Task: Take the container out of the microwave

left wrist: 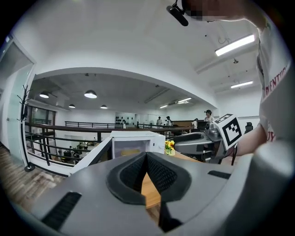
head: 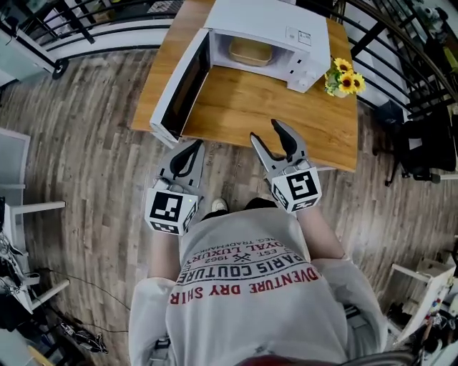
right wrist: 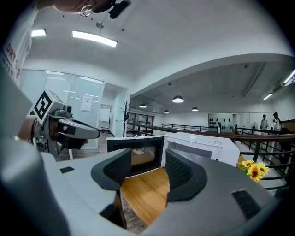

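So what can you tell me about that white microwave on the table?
The microwave is a white box standing on the wooden table, toward its far edge. Its door hangs wide open, swung to the left, with a dark window. A tan container sits inside. The control panel is on its right, beside some yellow flowers.

Smooth wood table [head: 275, 104]; glossy wht microwave [head: 257, 18]; wood-plank floor [head: 86, 164].
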{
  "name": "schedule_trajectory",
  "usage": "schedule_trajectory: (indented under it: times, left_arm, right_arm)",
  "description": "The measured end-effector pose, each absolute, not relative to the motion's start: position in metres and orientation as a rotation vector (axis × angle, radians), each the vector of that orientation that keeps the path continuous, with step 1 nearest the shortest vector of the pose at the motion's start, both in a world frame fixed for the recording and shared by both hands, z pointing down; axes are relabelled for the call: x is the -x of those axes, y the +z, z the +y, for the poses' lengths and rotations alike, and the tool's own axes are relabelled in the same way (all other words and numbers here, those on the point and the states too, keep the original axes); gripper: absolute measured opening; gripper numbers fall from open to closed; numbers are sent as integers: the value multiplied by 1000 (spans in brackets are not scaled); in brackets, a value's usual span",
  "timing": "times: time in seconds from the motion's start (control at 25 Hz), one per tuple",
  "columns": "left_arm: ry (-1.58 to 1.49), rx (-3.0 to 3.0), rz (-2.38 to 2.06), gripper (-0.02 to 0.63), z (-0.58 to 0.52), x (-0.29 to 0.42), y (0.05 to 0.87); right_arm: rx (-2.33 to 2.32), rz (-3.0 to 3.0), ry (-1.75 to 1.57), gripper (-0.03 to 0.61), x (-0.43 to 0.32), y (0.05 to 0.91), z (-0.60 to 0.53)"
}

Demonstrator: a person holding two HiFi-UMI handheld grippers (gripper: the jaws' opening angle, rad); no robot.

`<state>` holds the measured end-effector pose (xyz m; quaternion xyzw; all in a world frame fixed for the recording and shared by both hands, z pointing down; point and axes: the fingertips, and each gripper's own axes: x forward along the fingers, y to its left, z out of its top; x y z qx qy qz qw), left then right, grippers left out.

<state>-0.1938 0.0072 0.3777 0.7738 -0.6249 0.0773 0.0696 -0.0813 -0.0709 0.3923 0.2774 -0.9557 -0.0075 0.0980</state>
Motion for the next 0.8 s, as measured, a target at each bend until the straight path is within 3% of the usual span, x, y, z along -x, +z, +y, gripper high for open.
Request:
schedule_trajectory:
  times: [0.8]
  left_arm:
    - [281, -2289, -1804, 14, -142, 215, 418]
  right_arm:
    - [-591, -2542, -106, 232, 141, 480, -247]
